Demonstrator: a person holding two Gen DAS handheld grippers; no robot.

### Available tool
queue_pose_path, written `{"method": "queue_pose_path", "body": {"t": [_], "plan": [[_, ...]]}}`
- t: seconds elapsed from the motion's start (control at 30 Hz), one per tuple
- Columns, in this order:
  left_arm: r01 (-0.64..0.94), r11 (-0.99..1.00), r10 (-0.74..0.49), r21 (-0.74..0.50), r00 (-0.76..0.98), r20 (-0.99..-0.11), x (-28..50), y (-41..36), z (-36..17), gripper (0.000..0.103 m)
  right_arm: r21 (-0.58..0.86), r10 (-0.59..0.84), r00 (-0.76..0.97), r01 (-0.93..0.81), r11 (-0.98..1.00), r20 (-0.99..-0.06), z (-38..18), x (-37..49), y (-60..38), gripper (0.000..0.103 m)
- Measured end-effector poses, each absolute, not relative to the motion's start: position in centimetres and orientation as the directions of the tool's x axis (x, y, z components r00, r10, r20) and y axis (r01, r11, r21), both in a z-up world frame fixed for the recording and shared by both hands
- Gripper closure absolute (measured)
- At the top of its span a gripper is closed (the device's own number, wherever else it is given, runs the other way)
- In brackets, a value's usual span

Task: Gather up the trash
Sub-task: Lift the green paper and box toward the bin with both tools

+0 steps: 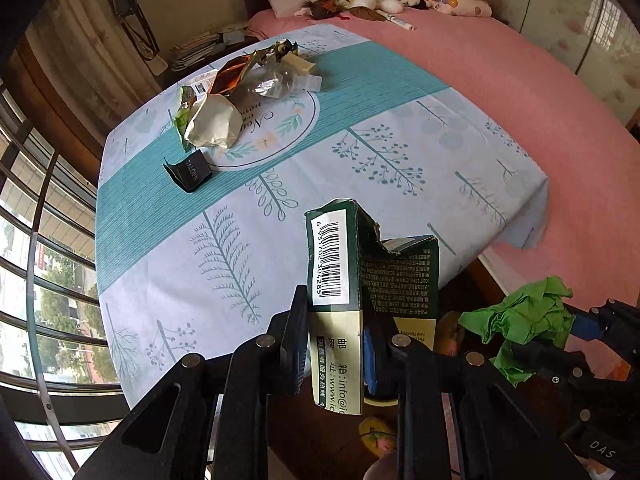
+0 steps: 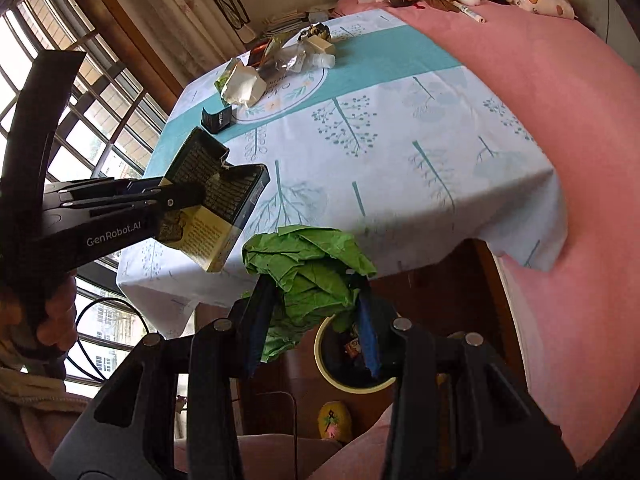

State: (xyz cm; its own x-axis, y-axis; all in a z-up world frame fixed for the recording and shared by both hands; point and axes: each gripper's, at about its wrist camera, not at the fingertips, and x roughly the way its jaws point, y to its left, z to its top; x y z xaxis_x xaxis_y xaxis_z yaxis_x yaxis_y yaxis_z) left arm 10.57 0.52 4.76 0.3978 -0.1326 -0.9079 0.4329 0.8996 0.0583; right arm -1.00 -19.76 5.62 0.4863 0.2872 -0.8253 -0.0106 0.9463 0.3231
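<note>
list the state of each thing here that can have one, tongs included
left tongs: shut on the green carton
green carton: torn open at its top, held off the tablecloth
right tongs: shut on the green paper
green paper: crumpled, held above the bin
bin: open, some trash inside
small black box: flap open, on the tablecloth
white paper: crumpled, in the trash pile
</note>
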Motion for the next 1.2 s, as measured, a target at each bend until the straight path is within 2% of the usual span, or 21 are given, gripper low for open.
{"method": "queue_pose_path", "body": {"t": [0.3, 0.63, 0.93, 1.2], "plan": [[0.496, 0.865, -0.134, 0.071, 0.367, -0.921, 5.0, -0.7, 3.5, 0.081, 0.316, 0.266, 0.442, 0.042, 0.948, -0.857, 4.4, -6.6, -20.2, 0.068], [0.519, 0.848, -0.098, 0.107, 0.352, -0.931, 0.9, -1.8, 0.6, 0.081, 0.341, 0.289, 0.392, 0.069, 0.938, -0.874, 0.6, -8.7, -21.0, 0.068], [0.497, 0.860, -0.047, 0.117, 0.305, -0.951, 0.4, -2.3, -5.2, 0.081, 0.359, 0.300, 0.354, 0.114, 0.926, -0.886, -5.1, -7.9, -22.1, 0.068], [0.474, 0.875, -0.036, 0.098, 0.266, -0.963, 1.2, -3.6, -12.6, 0.081, 0.368, 0.306, 0.311, 0.165, 0.915, -0.900, -12.6, -6.9, -22.9, 0.068]]}}
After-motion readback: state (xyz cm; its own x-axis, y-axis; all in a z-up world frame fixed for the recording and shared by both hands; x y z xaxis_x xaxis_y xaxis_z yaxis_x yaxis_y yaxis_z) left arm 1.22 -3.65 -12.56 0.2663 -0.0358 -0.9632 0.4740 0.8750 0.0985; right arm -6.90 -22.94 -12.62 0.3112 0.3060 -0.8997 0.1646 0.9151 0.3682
